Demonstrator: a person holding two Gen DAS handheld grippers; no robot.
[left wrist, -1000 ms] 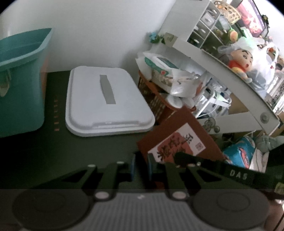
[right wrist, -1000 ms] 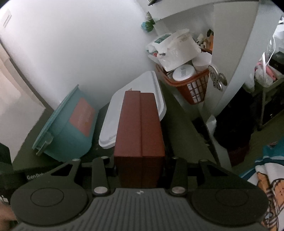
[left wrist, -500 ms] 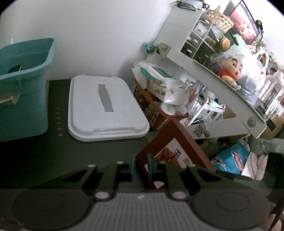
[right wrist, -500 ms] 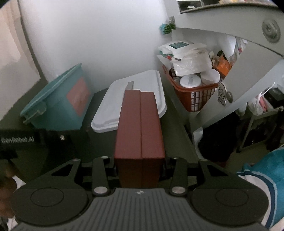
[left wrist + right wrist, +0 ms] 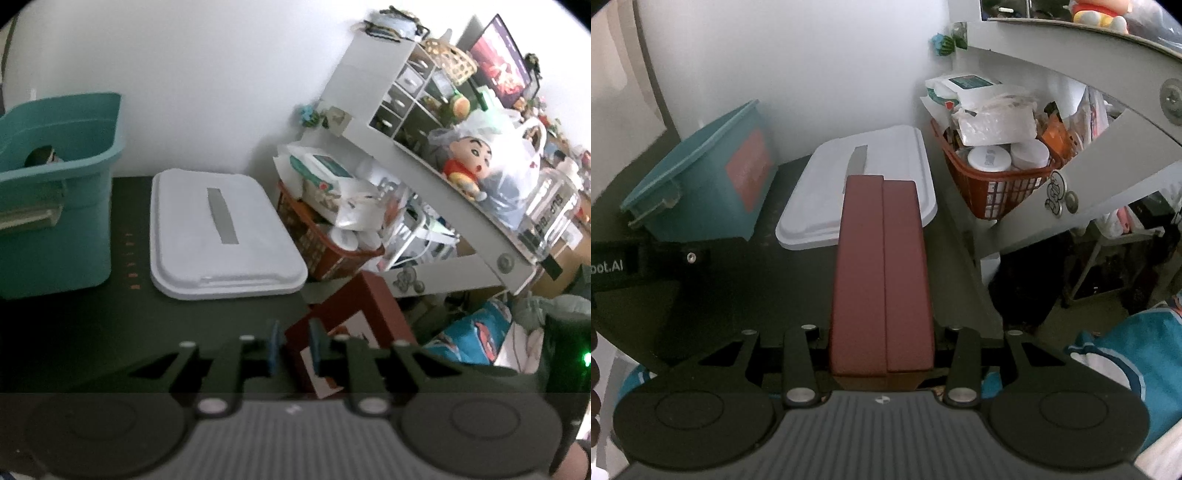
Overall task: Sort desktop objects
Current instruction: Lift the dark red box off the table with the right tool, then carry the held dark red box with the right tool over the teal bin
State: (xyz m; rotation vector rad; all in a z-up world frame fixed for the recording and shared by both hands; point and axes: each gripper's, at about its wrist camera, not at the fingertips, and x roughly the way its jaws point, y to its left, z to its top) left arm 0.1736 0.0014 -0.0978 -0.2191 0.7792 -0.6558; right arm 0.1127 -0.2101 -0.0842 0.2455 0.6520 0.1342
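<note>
My right gripper (image 5: 882, 347) is shut on a dark red box (image 5: 881, 273) and holds it lengthwise above the dark desk (image 5: 738, 288). The same red box (image 5: 354, 314), with a white label, shows in the left wrist view at the desk's right edge, just past my left gripper (image 5: 293, 349). The left gripper's blue pads stand close together with nothing between them. A teal storage bin (image 5: 55, 192) stands at the left of the desk, and a white lid (image 5: 221, 232) lies flat beside it. The bin (image 5: 701, 192) and lid (image 5: 860, 188) also show in the right wrist view.
An orange basket (image 5: 993, 184) heaped with packets and jars sits right of the lid, under a slanted white shelf (image 5: 424, 173) with a doll and a bag. The left gripper's body (image 5: 635, 262) reaches in at the left. Bedding (image 5: 469, 339) lies below the desk edge.
The red box has moved back and lower in the left wrist view. The right gripper has levelled out and pulled back with the box. The left gripper stays shut.
</note>
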